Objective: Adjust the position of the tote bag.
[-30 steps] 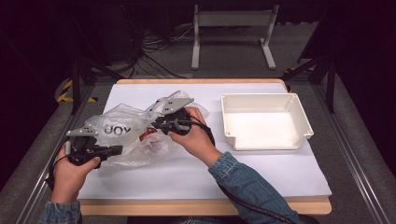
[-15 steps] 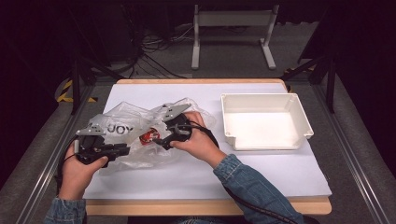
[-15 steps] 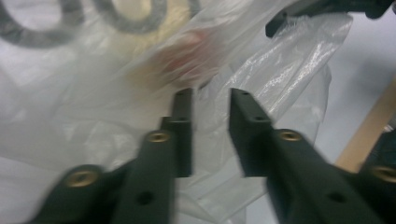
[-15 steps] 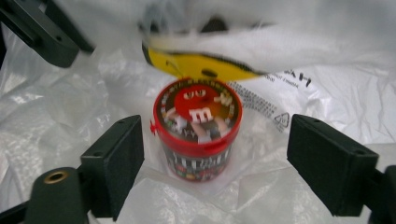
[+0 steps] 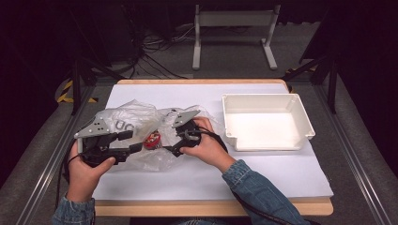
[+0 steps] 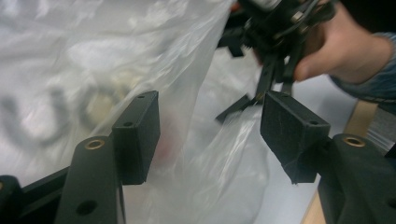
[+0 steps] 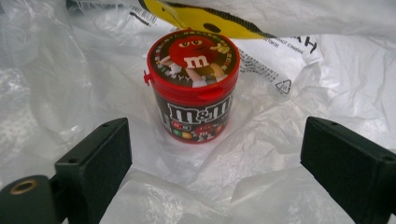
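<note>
High view gives us the counter (image 5: 281, 187) first: a wooden top under a smooth white sheet, its right and near parts bare, with dark floor on every side. On its right half sits a white tray (image 5: 305, 123), rectangular, hard-walled and shallow, well apart from the work. Left of centre lies a clear plastic bag (image 5: 133, 119), thin, crinkled and glossy, with dark lettering on it, spread loosely across the sheet towards the counter's left edge.

Inside the bag's folds we see the candy tub (image 7: 194, 88), a short round plastic container with a red lid and a brown printed wall. It stands upright on the film, its long axis vertical and its lid facing up; in the high view it shows as a red spot (image 5: 151, 139) between the two claws.

The left claw (image 5: 129, 143) lies at the bag's left side, pointing right. Its jaws have just been opening and now stand apart, with bag film (image 6: 196, 93) loose between them and no pad pressing on it. The right claw (image 5: 172, 149) points left into the bag's mouth. Its jaws have also just been opening and stand wide, the tub just beyond their tips and untouched, with clear room at either side of it.
</note>
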A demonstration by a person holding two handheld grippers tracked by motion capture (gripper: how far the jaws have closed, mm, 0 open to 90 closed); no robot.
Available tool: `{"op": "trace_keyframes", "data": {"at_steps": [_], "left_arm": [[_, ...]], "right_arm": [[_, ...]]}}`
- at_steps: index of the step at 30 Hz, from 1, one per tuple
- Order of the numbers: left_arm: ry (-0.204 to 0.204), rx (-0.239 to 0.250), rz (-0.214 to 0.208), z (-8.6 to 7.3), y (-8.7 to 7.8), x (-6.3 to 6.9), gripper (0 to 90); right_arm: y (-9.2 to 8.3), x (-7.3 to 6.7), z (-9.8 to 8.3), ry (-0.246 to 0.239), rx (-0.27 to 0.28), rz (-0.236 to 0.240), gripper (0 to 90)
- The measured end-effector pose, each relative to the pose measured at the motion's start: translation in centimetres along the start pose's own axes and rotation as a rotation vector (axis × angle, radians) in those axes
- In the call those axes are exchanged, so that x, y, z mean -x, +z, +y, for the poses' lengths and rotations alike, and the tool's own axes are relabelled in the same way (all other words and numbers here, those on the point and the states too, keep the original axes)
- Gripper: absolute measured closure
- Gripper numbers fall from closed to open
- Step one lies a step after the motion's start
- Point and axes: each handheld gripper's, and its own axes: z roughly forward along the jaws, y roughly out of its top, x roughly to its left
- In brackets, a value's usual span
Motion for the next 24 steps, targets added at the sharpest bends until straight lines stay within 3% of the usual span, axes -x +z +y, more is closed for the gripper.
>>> {"op": "trace_keyframes", "data": {"at_steps": [2,5,7,9,10,12,14,15,16,17,19,21,22,24], "left_arm": [[0.034,-0.027,-0.052,0.4,1.0,0.8,43.9],[0.059,-0.056,-0.066,0.6,2.1,1.4,45.8],[0.085,-0.076,-0.083,0.8,3.2,1.7,54.3],[0.096,-0.095,-0.09,0.8,4.1,1.8,56.8],[0.109,-0.121,-0.066,0.8,4.8,1.8,60.5],[0.118,-0.159,-0.033,0.6,5.3,1.4,79.0],[0.093,-0.18,0.004,0.2,5.5,0.6,87.2],[0.093,-0.18,0.004,0.2,5.5,0.6,89.0],[0.061,-0.189,0.043,-0.1,5.4,-0.3,89.9],[0.061,-0.189,0.043,-0.1,5.4,-0.3,90.0],[0.015,-0.196,0.099,-0.6,5.2,-1.5,90.0],[0.009,-0.203,0.123,-0.8,5.2,-1.9,90.0],[-0.009,-0.217,0.155,-1.2,5.2,-2.5,90.0],[-0.031,-0.226,0.169,-1.4,5.2,-2.8,90.0]], "right_arm": [[-0.1,-0.1,-0.2,-0.002,0.0,-0.003,9.1],[-0.4,-0.2,-0.3,-0.006,-0.001,-0.005,9.0],[-0.8,-0.4,-0.4,-0.015,0.004,-0.006,9.4],[-0.9,-0.4,-0.4,-0.013,0.005,-0.007,9.4],[-1.0,-0.4,-0.4,-0.015,0.009,-0.009,9.4],[-1.2,-0.5,-0.5,-0.008,0.011,-0.01,9.6],[-1.4,-0.4,-0.6,-0.008,0.013,-0.011,10.8],[-1.5,-0.4,-0.7,-0.003,0.014,-0.012,11.9],[-1.7,-0.4,-0.7,-0.008,0.019,-0.01,15.1],[-1.8,-0.4,-0.7,-0.011,0.019,-0.005,17.7],[-2.0,-0.6,-0.6,-0.026,0.022,0.009,23.2],[-2.0,-0.7,-0.6,-0.031,0.025,0.019,28.4],[-2.2,-1.0,-0.3,-0.054,0.032,0.049,44.3],[-2.3,-1.2,0.0,-0.069,0.043,0.058,50.9]]}}
